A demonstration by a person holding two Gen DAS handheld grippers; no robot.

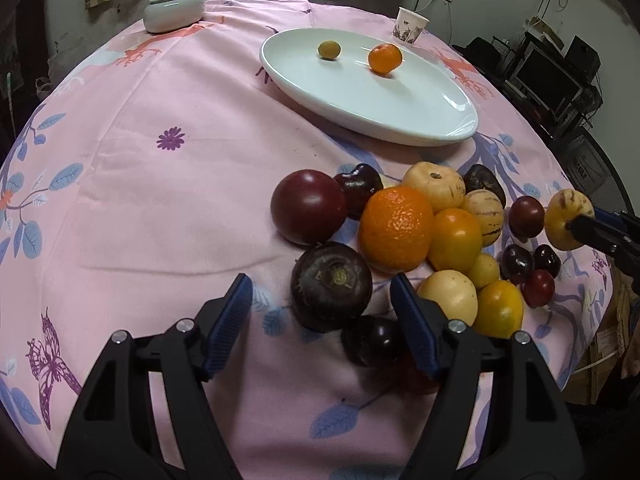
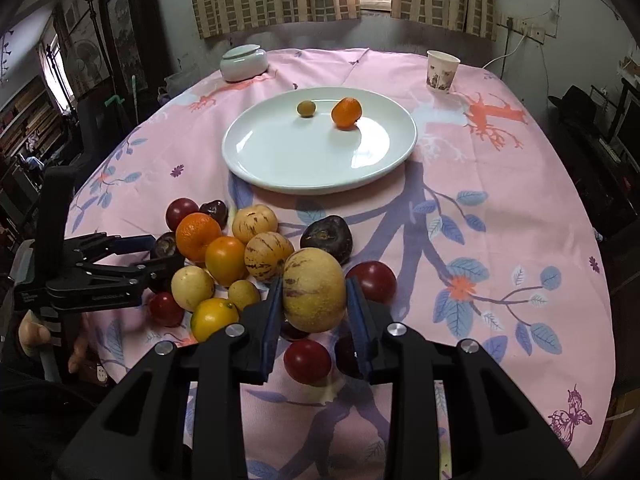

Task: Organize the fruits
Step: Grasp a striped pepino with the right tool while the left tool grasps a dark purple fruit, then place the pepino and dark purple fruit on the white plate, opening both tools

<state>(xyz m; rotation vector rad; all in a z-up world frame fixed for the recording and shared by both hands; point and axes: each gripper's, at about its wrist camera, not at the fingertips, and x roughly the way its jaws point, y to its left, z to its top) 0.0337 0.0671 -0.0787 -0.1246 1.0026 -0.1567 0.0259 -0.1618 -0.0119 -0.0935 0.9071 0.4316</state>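
My right gripper (image 2: 314, 284) is shut on a yellow, purple-streaked melon-like fruit (image 2: 314, 296), held just over the near side of the fruit pile; from the left wrist view this fruit (image 1: 566, 220) sits at the far right in the right gripper (image 1: 576, 225). My left gripper (image 1: 322, 280) stands open around a dark purple round fruit (image 1: 331, 285), with a gap on its left side. A big orange (image 1: 395, 234) and a red plum (image 1: 308, 208) lie beyond. The white plate (image 2: 280, 160) holds a small green fruit (image 2: 306, 109) and a mandarin (image 2: 346, 112).
A paper cup (image 2: 442, 70) stands at the back right of the pink flowered tablecloth (image 2: 500, 208) and a lidded pale jar (image 2: 244, 63) at the back left. Several plums, cherries and yellow fruits crowd the pile. A hand (image 2: 32, 332) grips the left tool.
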